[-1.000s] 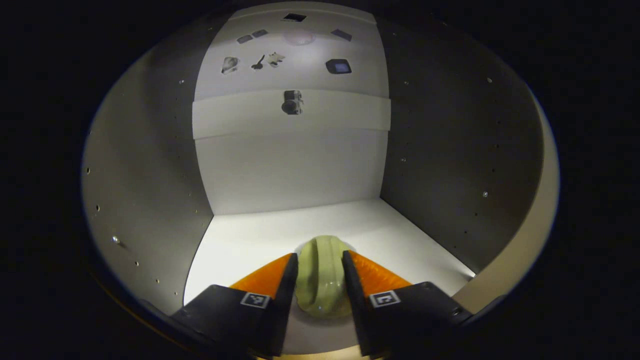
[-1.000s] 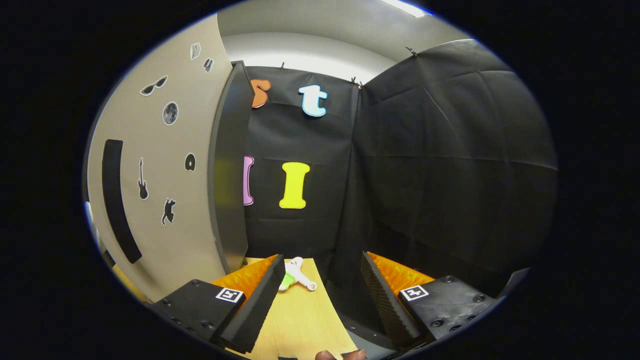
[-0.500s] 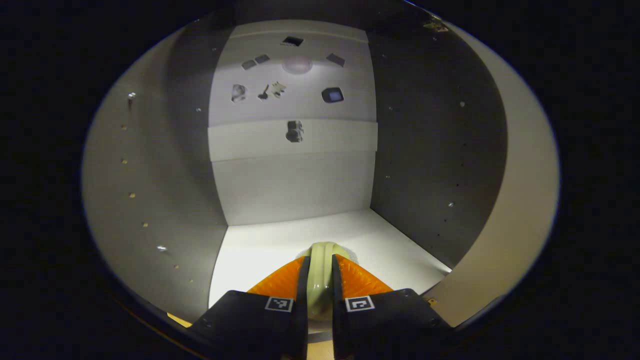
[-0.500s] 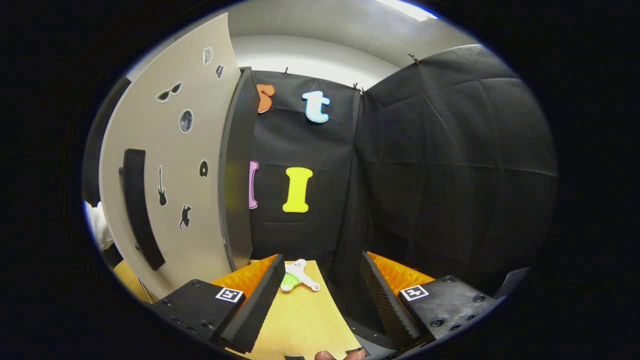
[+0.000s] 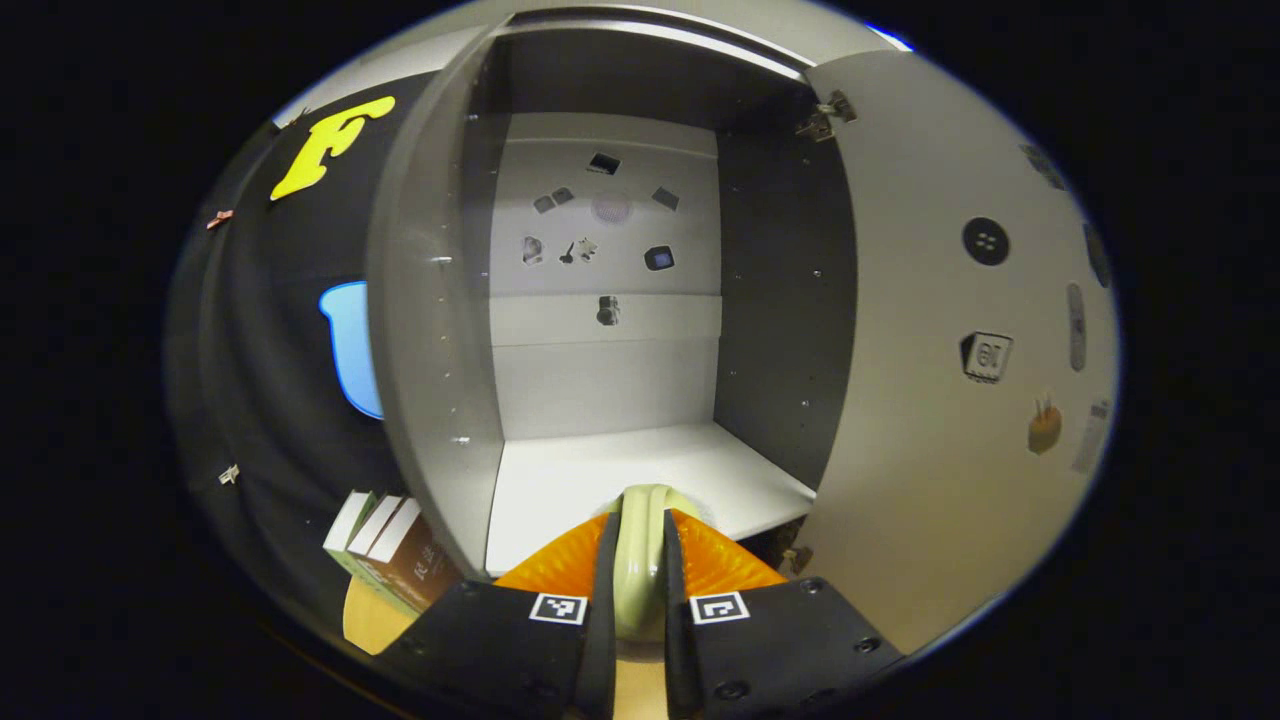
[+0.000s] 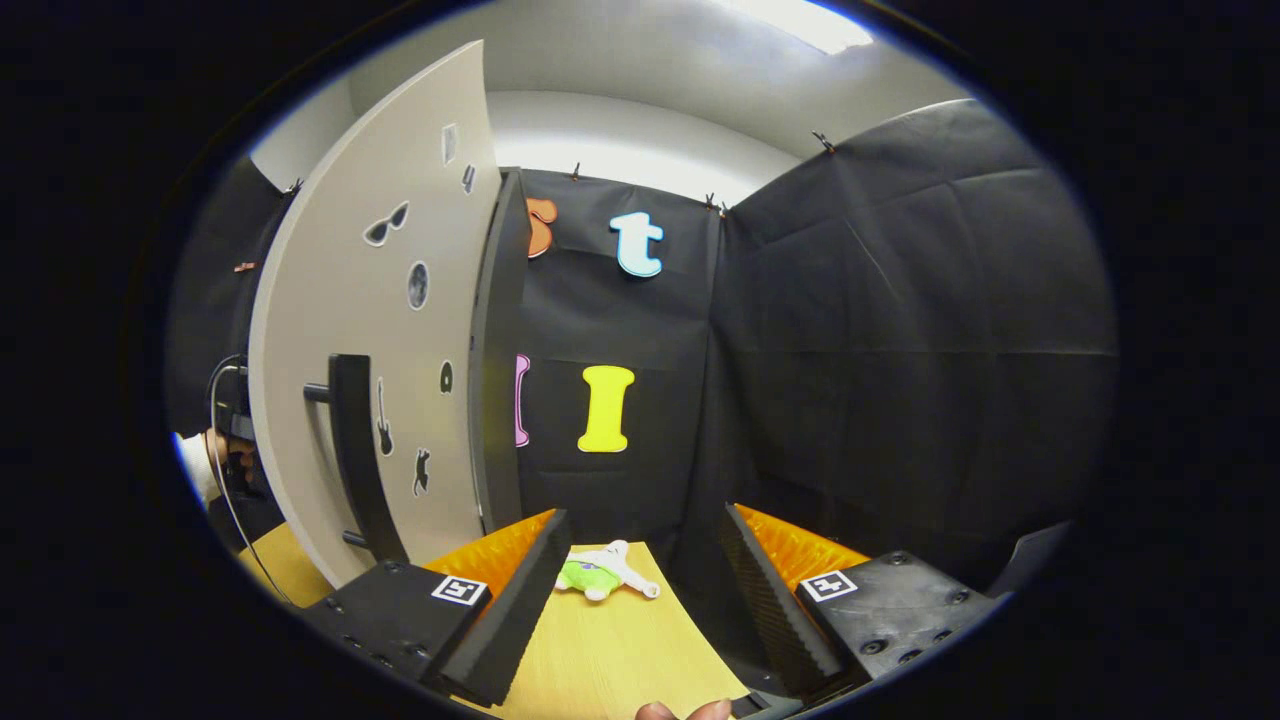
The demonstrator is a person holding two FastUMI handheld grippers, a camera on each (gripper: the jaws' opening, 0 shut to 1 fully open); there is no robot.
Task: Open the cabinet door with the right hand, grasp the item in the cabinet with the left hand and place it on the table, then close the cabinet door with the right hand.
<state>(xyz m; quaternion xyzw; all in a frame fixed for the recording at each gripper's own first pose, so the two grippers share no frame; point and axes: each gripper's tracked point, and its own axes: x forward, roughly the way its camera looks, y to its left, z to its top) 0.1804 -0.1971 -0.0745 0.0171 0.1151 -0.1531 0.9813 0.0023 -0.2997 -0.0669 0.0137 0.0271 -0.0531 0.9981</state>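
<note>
My left claw [image 5: 640, 585] is clamped tight on the pale green item [image 5: 641, 560], both fingers pressing its sides, and it sits just in front of the open cabinet [image 5: 600, 350], above the front edge of the white shelf [image 5: 620, 470]. The cabinet door [image 5: 950, 380] stands swung wide to the right. A few books [image 5: 385, 550] stand on the counter [image 5: 365, 620] left of the cabinet. My right claw [image 6: 640, 580] hangs wide open and empty over the counter, beside the door's dark handle [image 6: 355, 450], with a small plush toy [image 6: 600, 578] lying ahead.

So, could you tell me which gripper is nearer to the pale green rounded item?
Left. The left gripper is clamped on the pale green rounded item; the right gripper hangs open beside the door handle.
</note>
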